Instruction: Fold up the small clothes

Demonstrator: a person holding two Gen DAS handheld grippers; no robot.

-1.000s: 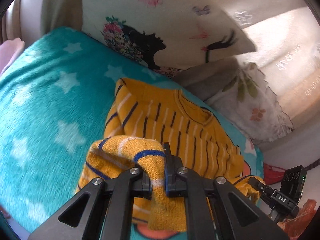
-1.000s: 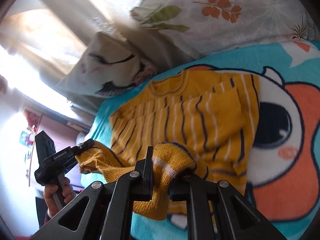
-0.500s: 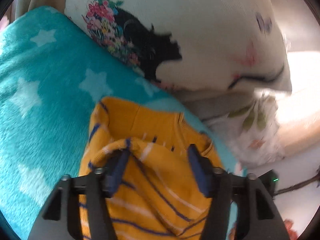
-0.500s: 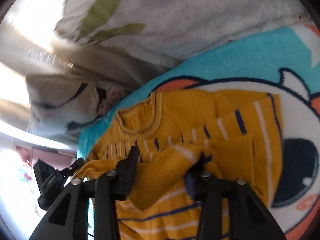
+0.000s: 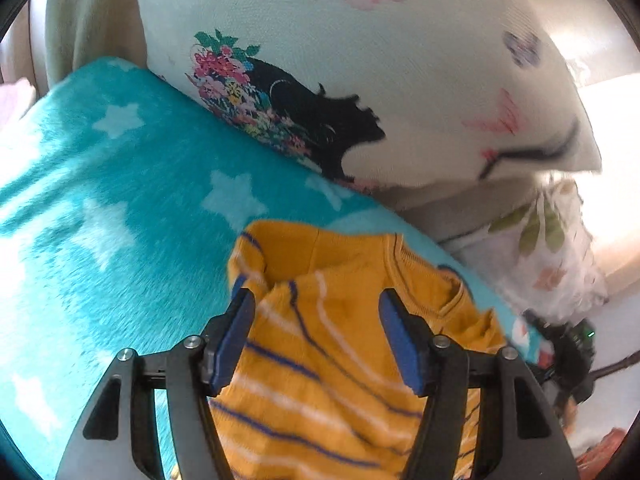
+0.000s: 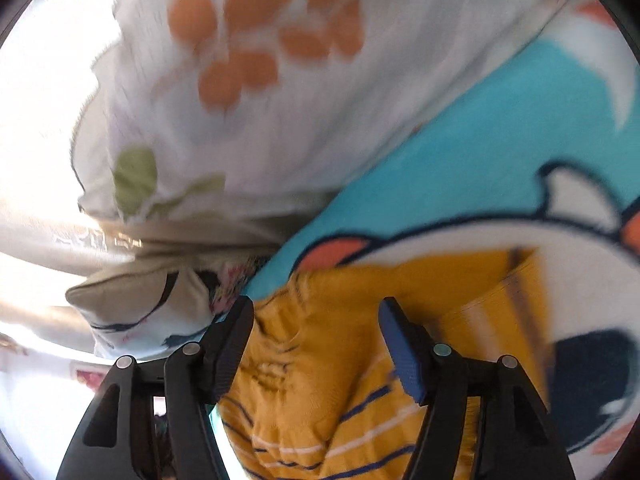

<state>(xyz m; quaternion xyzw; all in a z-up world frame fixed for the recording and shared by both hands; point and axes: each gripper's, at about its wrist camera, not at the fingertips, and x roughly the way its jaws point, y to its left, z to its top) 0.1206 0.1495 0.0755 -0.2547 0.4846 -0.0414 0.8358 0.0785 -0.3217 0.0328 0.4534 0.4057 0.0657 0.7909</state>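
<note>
A small yellow sweater (image 5: 344, 344) with blue and white stripes lies on a turquoise star blanket (image 5: 120, 208). Its lower part is folded up over the chest, close to the collar. My left gripper (image 5: 316, 308) is open, its blue pads on either side of the folded cloth and holding nothing. In the right wrist view the same sweater (image 6: 320, 360) lies on the blanket's cartoon print (image 6: 500, 152). My right gripper (image 6: 316, 312) is open too, just above the folded cloth. The right gripper's black body (image 5: 568, 356) shows at the left view's right edge.
A white cushion with a black silhouette and flowers (image 5: 360, 80) leans at the blanket's far edge. A white leaf-print cushion (image 6: 260, 80) stands beside it, close ahead of the right gripper. Bright curtains are behind them.
Both grippers carried the sweater's lower edge forward over its chest, then opened and let the cloth go. Both views have moved closer to the cushions.
</note>
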